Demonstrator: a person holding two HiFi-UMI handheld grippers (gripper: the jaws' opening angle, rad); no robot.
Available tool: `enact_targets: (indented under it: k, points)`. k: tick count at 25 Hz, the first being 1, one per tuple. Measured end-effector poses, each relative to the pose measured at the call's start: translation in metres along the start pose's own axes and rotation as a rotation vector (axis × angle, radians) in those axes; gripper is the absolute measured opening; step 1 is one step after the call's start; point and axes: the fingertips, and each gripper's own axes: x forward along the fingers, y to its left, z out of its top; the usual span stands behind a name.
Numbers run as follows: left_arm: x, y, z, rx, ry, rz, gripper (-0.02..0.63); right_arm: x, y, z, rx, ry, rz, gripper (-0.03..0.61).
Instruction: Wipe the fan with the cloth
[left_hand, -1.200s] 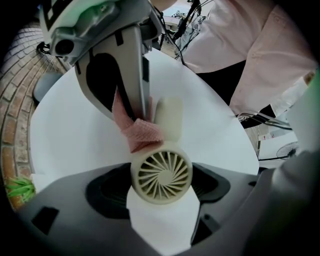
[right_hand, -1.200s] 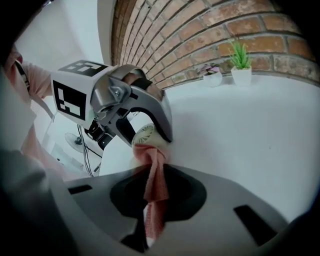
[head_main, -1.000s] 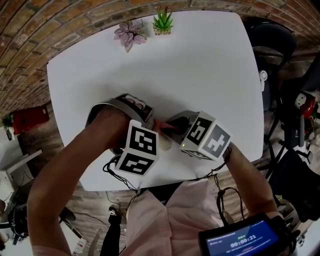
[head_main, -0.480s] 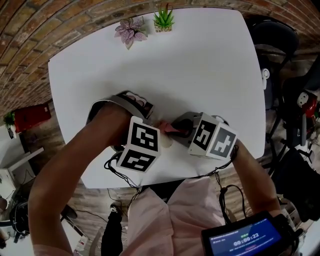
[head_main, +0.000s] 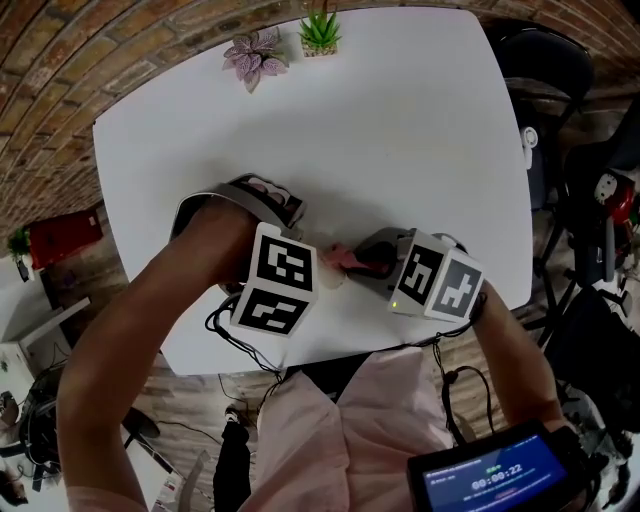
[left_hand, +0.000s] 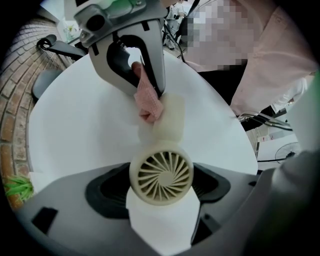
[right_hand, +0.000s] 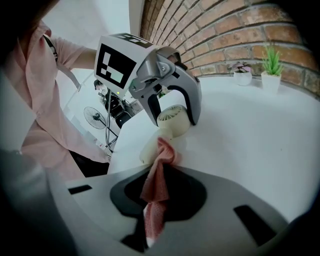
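Note:
A small cream hand fan (left_hand: 161, 174) sits between the jaws of my left gripper (left_hand: 161, 197), grille toward the camera, handle (left_hand: 170, 117) pointing away. My left gripper is shut on it. The right gripper (right_hand: 156, 202) is shut on a pink cloth (right_hand: 159, 177), whose free end lies against the fan's handle (right_hand: 152, 146). In the head view both grippers meet near the front edge of the white table (head_main: 400, 130), left gripper (head_main: 318, 274) and right gripper (head_main: 368, 262) facing each other, with the cloth (head_main: 345, 258) between them. The fan is mostly hidden there.
Two small potted plants (head_main: 256, 55) (head_main: 320, 32) stand at the table's far edge by the brick wall. A dark chair (head_main: 545, 70) and cables lie to the right of the table. A lit screen (head_main: 495, 480) hangs at the person's waist. A floor fan (right_hand: 92, 117) stands beyond.
My right gripper has drawn to the right and slightly toward the table's front edge, dragging the cloth along the fan's handle. The left gripper has held the fan nearly still.

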Motion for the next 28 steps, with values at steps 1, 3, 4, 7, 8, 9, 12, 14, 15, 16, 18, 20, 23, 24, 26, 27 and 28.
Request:
enact_targets:
  k: [1, 3, 4, 7, 8, 9, 12, 14, 15, 16, 18, 20, 23, 24, 26, 27, 28]
  points:
    - [0.000, 0.000, 0.000, 0.000, 0.001, 0.001, 0.373, 0.000, 0.001, -0.001, 0.005, -0.001, -0.003, 0.031]
    - [0.001, 0.000, -0.001, -0.002, 0.006, 0.004, 0.373, 0.000, 0.003, -0.004, 0.014, -0.003, -0.009, 0.031]
    - [0.001, 0.000, -0.001, -0.005, 0.008, 0.005, 0.373, 0.000, 0.004, -0.006, 0.019, -0.004, -0.011, 0.031]
    - [0.002, 0.001, -0.001, -0.019, 0.012, 0.008, 0.373, -0.001, 0.009, -0.012, 0.033, -0.003, -0.018, 0.029]
    - [0.002, 0.001, -0.001, -0.025, 0.012, 0.008, 0.373, -0.001, 0.011, -0.014, 0.038, -0.004, -0.019, 0.031]
    - [0.002, 0.001, -0.001, -0.031, 0.011, 0.009, 0.373, -0.001, 0.014, -0.016, 0.043, -0.005, -0.019, 0.031]
    - [0.002, 0.001, 0.000, -0.052, 0.013, 0.013, 0.373, 0.002, 0.025, -0.021, 0.056, -0.013, -0.016, 0.031]
    - [0.002, 0.002, 0.000, -0.068, 0.017, 0.018, 0.373, 0.005, 0.033, -0.022, 0.064, -0.022, -0.013, 0.031]
    - [0.002, 0.002, 0.001, -0.081, 0.016, 0.020, 0.373, 0.007, 0.038, -0.023, 0.068, -0.027, -0.010, 0.031]
    - [0.002, 0.003, 0.002, -0.100, 0.013, 0.022, 0.373, 0.009, 0.042, -0.023, 0.072, -0.034, -0.007, 0.031]
    - [0.002, 0.004, 0.005, -0.153, -0.002, 0.027, 0.373, 0.013, 0.050, -0.021, 0.083, -0.056, -0.001, 0.031]
    - [0.001, 0.006, 0.007, -0.210, -0.018, 0.034, 0.373, 0.016, 0.058, -0.017, 0.098, -0.090, 0.001, 0.031]
    - [0.000, 0.008, 0.010, -0.286, -0.048, 0.068, 0.374, 0.018, 0.064, -0.008, 0.126, -0.154, -0.020, 0.031]
    - [-0.001, 0.009, 0.011, -0.314, -0.065, 0.088, 0.374, 0.018, 0.065, -0.006, 0.136, -0.174, -0.033, 0.031]
    - [-0.003, 0.012, 0.010, -0.378, -0.103, 0.138, 0.374, 0.015, 0.067, -0.003, 0.147, -0.208, -0.064, 0.031]
    - [-0.005, 0.013, 0.009, -0.413, -0.121, 0.164, 0.374, 0.012, 0.067, -0.002, 0.150, -0.223, -0.081, 0.031]
    - [-0.008, 0.012, 0.007, -0.449, -0.141, 0.189, 0.374, 0.010, 0.069, -0.002, 0.153, -0.236, -0.098, 0.032]
